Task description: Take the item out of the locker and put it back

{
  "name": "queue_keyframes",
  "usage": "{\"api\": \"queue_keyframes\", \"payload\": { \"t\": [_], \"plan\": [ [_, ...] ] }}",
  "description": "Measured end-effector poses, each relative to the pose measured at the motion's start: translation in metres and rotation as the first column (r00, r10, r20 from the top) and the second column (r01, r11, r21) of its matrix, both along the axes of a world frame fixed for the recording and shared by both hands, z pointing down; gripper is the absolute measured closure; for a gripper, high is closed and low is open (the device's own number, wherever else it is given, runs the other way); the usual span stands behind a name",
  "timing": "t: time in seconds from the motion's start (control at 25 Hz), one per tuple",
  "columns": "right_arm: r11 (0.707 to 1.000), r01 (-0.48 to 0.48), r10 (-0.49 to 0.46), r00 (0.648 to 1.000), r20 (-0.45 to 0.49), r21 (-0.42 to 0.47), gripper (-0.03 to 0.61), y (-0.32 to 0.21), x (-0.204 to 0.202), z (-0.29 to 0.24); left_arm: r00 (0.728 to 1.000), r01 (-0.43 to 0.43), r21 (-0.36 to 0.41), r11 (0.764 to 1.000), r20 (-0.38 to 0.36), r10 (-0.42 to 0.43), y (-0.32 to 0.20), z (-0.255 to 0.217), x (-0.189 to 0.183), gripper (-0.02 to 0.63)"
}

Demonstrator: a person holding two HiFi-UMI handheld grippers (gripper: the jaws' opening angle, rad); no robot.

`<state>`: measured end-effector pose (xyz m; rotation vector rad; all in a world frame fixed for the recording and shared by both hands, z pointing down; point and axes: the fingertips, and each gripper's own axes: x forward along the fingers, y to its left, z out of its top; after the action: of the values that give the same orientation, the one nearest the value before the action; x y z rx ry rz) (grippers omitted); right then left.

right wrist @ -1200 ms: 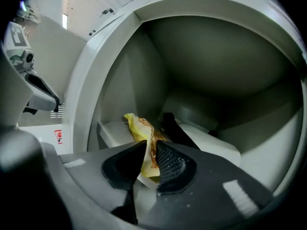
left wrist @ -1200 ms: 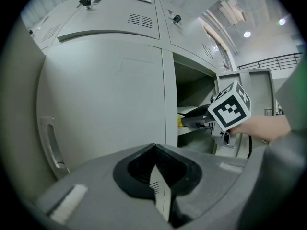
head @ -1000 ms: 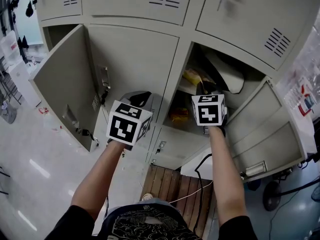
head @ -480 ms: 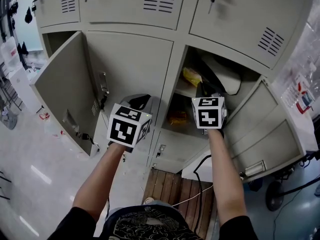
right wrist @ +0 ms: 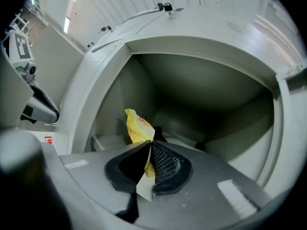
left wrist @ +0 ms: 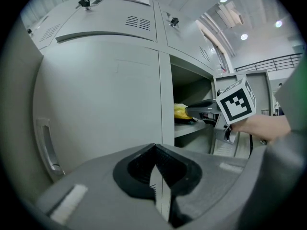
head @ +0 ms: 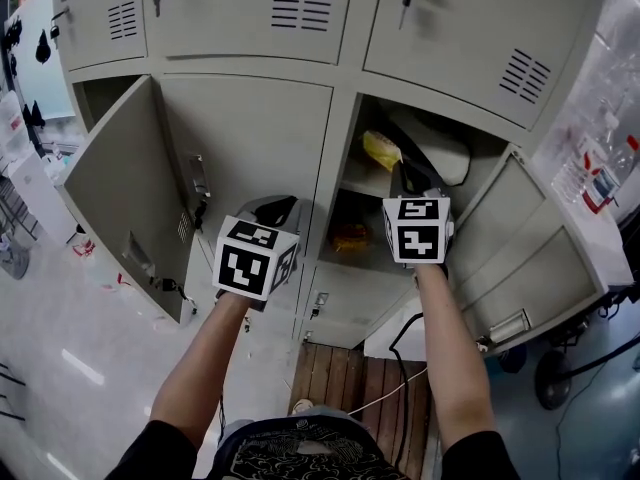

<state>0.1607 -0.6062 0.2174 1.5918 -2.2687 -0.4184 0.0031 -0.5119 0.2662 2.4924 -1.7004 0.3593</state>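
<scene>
L: left gripper (left wrist: 154, 152) jaws closed on nothing, facing shut locker door (left wrist: 100, 104) | R: right gripper (right wrist: 149, 145) jaws clamped on lower edge of yellow packet (right wrist: 136, 126) | packet upright at upper shelf (left wrist: 192, 128), front left of open locker compartment (right wrist: 206, 95); open door (head: 540, 238) swung right.

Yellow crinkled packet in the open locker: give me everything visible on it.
The yellow crinkled packet looks like thin glossy plastic film with orange print too small to read. It stands roughly upright, one edge pinched between the shut jaws of the right gripper, over the upper shelf of the open locker compartment. Whether its underside rests on the shelf cannot be told.
</scene>
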Motion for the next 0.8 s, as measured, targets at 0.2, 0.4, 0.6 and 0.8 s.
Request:
{"api": "queue_keyframes", "payload": {
  "t": [0.2, 0.4, 0.6, 0.8],
  "plan": [
    [0.999, -0.034, 0.034, 0.999, -0.003, 0.020, 0.555, 0.013, 0.001, -0.004, 0.999, -0.036, 0.002, 0.999, -0.011, 0.036, 0.005, 0.004, -0.002, 0.614],
    [0.996, -0.078, 0.078, 0.997, 0.003, 0.047, 0.557, 0.034, 0.003, -0.009, 0.997, -0.081, -0.002, 0.997, -0.002, 0.081, 0.016, 0.012, -0.006, 0.614],
    [0.990, -0.130, 0.130, 0.991, 0.013, 0.062, 0.556, 0.058, 0.003, -0.011, 0.991, -0.135, -0.015, 0.991, 0.001, 0.135, 0.028, 0.020, -0.009, 0.614],
    [0.981, -0.181, 0.180, 0.983, 0.024, 0.063, 0.557, 0.079, 0.004, -0.010, 0.983, -0.183, -0.019, 0.983, 0.002, 0.183, 0.036, 0.022, -0.012, 0.614]
  ]
}}
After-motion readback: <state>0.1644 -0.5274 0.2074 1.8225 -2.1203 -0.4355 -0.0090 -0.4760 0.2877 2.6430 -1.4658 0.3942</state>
